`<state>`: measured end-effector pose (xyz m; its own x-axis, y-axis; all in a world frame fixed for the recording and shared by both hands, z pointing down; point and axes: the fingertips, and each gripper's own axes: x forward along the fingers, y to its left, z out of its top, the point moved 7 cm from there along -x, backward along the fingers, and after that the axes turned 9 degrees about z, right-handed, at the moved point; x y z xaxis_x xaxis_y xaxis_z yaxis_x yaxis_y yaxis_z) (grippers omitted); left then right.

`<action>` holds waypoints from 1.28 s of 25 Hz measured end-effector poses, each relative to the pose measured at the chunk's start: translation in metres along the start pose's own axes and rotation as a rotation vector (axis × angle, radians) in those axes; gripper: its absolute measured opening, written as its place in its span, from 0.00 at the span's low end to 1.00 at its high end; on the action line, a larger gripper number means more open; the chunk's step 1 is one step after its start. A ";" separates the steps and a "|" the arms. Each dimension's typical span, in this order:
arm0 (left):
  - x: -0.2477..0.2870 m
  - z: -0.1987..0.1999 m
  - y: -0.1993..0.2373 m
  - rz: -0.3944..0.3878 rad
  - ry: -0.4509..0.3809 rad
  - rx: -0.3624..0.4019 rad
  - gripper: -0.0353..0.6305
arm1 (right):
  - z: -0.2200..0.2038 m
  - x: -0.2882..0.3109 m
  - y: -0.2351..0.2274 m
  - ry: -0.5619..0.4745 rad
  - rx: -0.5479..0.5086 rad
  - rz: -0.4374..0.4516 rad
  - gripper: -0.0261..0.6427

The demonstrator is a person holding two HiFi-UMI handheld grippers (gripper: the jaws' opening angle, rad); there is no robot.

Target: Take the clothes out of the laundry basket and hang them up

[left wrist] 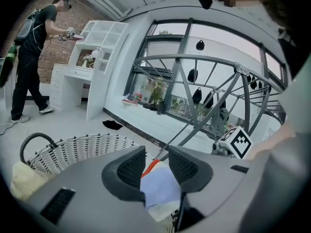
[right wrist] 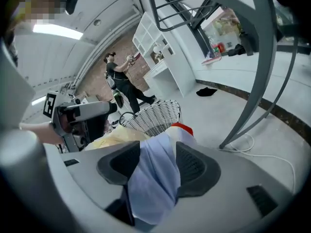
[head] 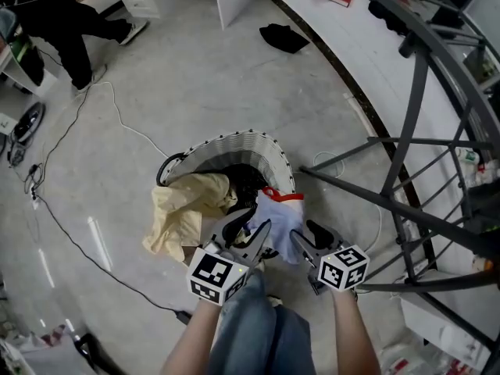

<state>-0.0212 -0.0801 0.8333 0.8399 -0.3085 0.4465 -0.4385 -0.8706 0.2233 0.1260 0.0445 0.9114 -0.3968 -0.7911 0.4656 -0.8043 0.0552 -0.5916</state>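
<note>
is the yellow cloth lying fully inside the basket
No, the yellow cloth hangs out over the rim of the basket.

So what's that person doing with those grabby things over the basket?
A person is taking laundry out of the white basket with a gripper in each hand. Both are on the pale blue garment at the basket's rim. The left gripper seems to pinch it, while the right gripper has its jaws wide open around the cloth. A yellow cloth hangs over the basket's edge. The grey drying rack stands just to the right.
</note>
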 end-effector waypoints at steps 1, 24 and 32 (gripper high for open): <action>-0.001 0.000 0.000 -0.001 0.000 0.001 0.28 | -0.001 0.002 -0.002 0.001 0.023 0.019 0.36; -0.010 0.006 -0.004 0.017 0.019 -0.009 0.28 | 0.009 0.004 0.015 0.065 0.019 0.086 0.08; -0.028 0.025 -0.003 0.036 0.040 -0.022 0.28 | 0.050 -0.017 0.051 -0.075 -0.064 0.052 0.08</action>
<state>-0.0350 -0.0786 0.7986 0.8103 -0.3231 0.4889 -0.4752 -0.8505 0.2256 0.1141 0.0306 0.8404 -0.4067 -0.8295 0.3829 -0.8110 0.1348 -0.5694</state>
